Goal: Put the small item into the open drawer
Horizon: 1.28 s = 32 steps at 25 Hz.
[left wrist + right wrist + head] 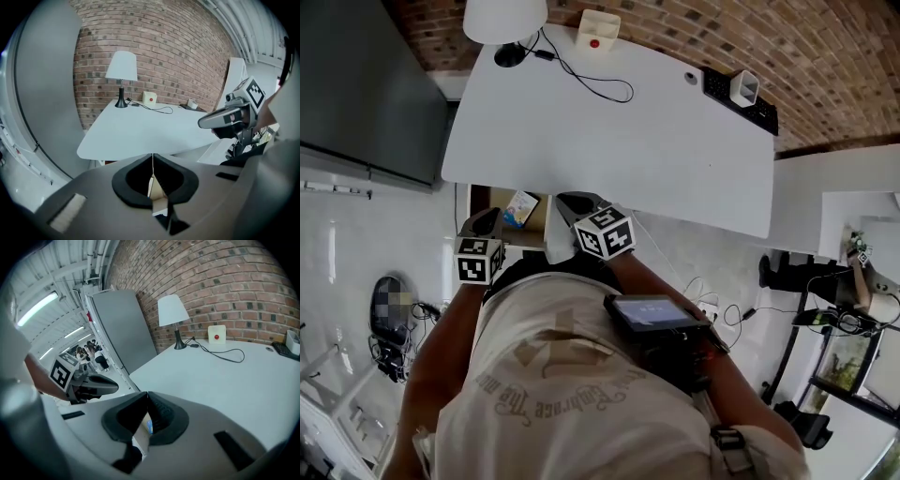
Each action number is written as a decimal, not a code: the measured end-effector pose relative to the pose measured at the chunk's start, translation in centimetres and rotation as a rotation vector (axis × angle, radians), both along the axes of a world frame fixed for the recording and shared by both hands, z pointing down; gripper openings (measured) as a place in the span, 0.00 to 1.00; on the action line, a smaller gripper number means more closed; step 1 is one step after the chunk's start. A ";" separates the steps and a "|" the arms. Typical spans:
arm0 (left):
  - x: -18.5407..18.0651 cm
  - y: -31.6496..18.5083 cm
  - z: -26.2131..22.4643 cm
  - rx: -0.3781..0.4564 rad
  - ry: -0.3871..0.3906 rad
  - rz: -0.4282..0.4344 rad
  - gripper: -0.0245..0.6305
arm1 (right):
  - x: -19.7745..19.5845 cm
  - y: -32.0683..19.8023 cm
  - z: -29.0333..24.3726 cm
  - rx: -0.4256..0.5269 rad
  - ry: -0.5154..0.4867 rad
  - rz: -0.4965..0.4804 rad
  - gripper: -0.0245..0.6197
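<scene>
1. Placement looks all but finished: the small item (521,207), a flat blue-and-white packet, lies inside the open drawer (497,200), under the near edge of the desk (609,141) toward its left corner.
2. Left gripper (481,223) has its jaws pressed together on nothing and hangs over the drawer's left side.
3. Right gripper (577,202) is likewise closed and empty (its own view shows the black pads meeting at the tip), just beside the drawer's right side.
4. Next move, as I judge it: there is nothing left to carry, so both grippers need only draw clear. If the drawer is to be shut, a closed jaw tip against its front would do.
5. Materials: the drawer's inside looks like brown wood or board. The desk top is smooth matt white with a rounded outline. The gripper bodies are grey moulded plastic with ribbed black pads.
6. At the desk's far left corner stands a lamp (504,17) with a white conical shade, and beside it a white box (597,28) with a red dot.
</scene>
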<state>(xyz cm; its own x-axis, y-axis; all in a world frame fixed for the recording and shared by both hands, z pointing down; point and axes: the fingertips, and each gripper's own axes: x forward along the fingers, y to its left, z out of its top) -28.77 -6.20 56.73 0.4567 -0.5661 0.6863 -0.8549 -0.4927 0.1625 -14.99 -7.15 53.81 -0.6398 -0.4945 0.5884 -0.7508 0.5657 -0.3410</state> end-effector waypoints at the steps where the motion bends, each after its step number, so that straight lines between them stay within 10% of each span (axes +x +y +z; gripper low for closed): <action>1: 0.1 -0.4 -0.6 0.015 0.008 -0.005 0.05 | -0.1 -0.4 -0.7 0.019 -0.007 -0.002 0.05; 18: 3.6 -2.3 -10.2 0.261 0.128 0.039 0.05 | 1.6 -1.2 -11.0 0.272 -0.143 -0.008 0.05; 32: 5.3 0.7 -9.8 0.245 0.140 0.089 0.05 | 3.3 2.3 -10.2 0.258 -0.147 0.054 0.05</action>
